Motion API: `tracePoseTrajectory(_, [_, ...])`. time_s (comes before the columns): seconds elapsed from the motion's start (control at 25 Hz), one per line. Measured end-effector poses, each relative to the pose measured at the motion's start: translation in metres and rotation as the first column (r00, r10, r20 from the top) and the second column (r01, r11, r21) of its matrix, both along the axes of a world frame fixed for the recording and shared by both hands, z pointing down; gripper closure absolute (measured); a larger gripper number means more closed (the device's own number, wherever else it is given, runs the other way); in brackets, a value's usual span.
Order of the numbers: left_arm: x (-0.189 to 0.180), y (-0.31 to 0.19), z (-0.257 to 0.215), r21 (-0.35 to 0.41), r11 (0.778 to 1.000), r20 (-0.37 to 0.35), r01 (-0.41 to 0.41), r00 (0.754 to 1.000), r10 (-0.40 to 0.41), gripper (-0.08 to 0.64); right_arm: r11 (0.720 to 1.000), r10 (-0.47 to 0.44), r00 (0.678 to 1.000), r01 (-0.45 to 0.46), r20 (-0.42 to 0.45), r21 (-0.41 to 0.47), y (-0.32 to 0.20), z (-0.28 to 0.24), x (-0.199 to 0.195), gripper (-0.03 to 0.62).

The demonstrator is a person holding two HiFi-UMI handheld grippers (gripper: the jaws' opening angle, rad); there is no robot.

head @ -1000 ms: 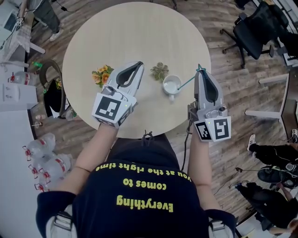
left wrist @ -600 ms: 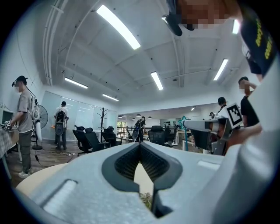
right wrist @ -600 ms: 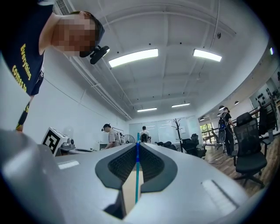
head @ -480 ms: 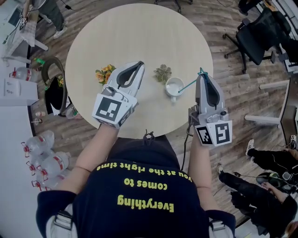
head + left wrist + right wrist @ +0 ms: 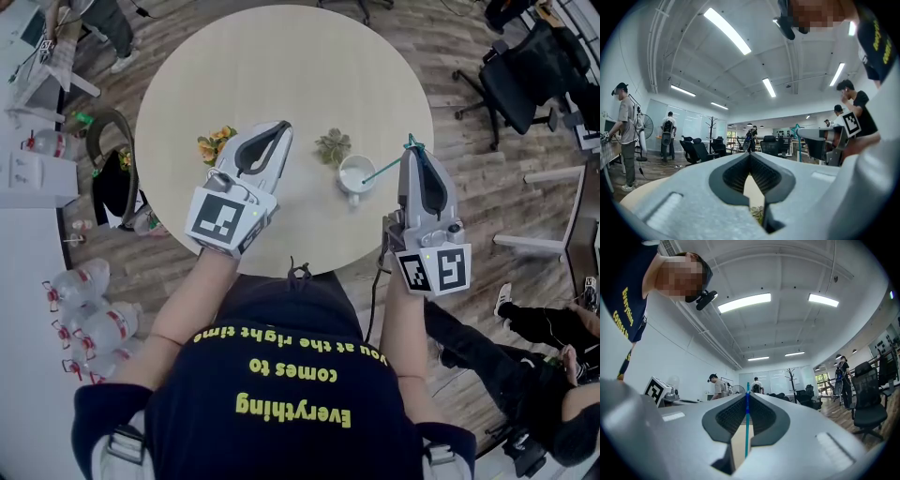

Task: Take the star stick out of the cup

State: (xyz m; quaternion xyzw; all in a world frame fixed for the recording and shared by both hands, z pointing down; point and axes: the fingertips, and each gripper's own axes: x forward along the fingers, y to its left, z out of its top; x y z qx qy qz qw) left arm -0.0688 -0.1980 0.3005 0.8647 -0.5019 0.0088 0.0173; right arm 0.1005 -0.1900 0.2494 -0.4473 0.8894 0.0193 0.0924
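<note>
A wood-plank floor [image 5: 469, 202] is filling the background, with a black office chair [image 5: 525, 66] standing at the upper right. A round, light-coloured table [image 5: 281, 56] is occupying the centre of the head view. A person in a dark shirt [image 5: 281, 394] is standing at its near edge, holding a gripper in each hand.

The left gripper [image 5: 283, 126] is hovering over the table's middle with its jaws pressed together and nothing between them. The right gripper [image 5: 411, 150] is sitting at the table's right edge, its jaws clamped on the star stick [image 5: 382, 169]. In the right gripper view the teal stick [image 5: 746, 427] is running straight up the seam between the two pads.

A white cup [image 5: 343, 180] is standing on the table between the two grippers, nearer the right one. The star stick's long axis is slanting from the cup's mouth up and to the right in the head view. Its lower end is reaching into the cup. Its star end is pointing away from the cup and projecting just past the right gripper's tips.

A small green plant [image 5: 332, 146] is sitting just beyond the cup. An orange flower cluster [image 5: 217, 145] is lying beside the left gripper.
</note>
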Motion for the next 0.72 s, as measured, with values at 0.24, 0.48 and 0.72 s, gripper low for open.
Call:
tracePoseTrajectory(0.24, [-0.0024, 0.0008, -0.0013, -0.002, 1.0, -0.001, 0.006, 1.0, -0.006, 0.556, 1.0, -0.003, 1.0, 0.003, -0.003, 0.003, 0.0007, -0.0022, -0.0029, 0.563])
tracePoseTrajectory(0.48, [-0.0022, 0.0022, -0.0024, 0.005, 1.0, -0.001, -0.003, 1.0, 0.003, 0.557, 1.0, 0.003, 1.0, -0.003, -0.004, 0.006, 0.0018, -0.0038, -0.0027, 0.563])
tracePoseTrajectory(0.72, [-0.0033, 0.0025, -0.0023, 0.006, 1.0, -0.005, 0.002, 1.0, -0.002, 0.557, 1.0, 0.012, 1.0, -0.012, -0.003, 0.005, 0.0012, -0.0027, -0.0011, 0.563])
